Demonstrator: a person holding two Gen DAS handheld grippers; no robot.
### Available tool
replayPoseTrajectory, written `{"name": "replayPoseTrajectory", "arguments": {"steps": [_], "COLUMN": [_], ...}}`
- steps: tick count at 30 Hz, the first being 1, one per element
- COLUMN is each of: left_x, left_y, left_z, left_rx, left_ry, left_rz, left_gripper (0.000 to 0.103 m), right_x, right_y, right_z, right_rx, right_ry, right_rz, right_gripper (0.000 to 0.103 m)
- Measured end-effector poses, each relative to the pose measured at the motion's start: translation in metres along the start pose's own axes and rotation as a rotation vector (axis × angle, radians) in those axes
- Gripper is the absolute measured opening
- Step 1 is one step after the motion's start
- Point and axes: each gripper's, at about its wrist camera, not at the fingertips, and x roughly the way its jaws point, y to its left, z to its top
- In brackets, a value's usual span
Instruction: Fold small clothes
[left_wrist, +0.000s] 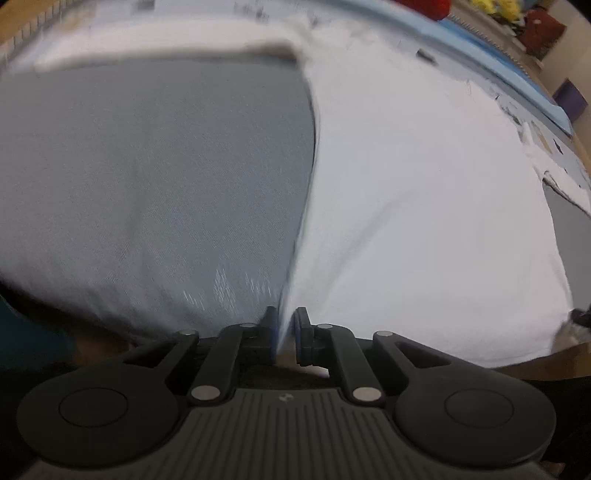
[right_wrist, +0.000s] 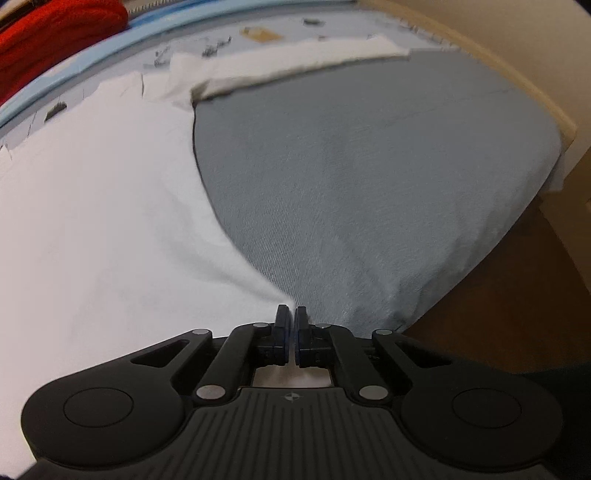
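Claw – white garment, grey bedsheet

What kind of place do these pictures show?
Probably a bedroom: a grey bedsheet over a mattress with a wooden frame, and a white garment spread on it for folding.

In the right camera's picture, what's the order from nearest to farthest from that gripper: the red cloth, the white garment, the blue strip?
1. White garment: its edge reaches the right gripper, whose jaws are shut on it.
2. Blue strip: beyond the garment, running along the upper left.
3. Red cloth: behind the strip, in the top-left corner.
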Motion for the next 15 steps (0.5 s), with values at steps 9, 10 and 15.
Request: {"name": "replayPoseTrajectory", "arguments": {"steps": [9,10,15], "left_x": [0.015,0.022,0.01], "left_y": [-0.022,-0.023,-0.029], "left_z": [0.002,0.0,0.005], "left_rx": [0.041,0.046,0.084], "left_ry": [0.033,0.07,-0.007], "left_rz": [-0.093,-0.067,-0.061], "left_gripper": [0.022,0.023,0.04], "right_x": [0.002,0.011,0.005], "right_y": [0.02,0.02,0.023], "right_z": [-0.004,-0.008,-0.002], "right_rx": [-0.072,-0.076,-0.099], "right_ry": [0.027,0.079,0.029], "right_rz": [0.145,0.129,0.135], "right_gripper": [0.019,0.019,0.02]}}
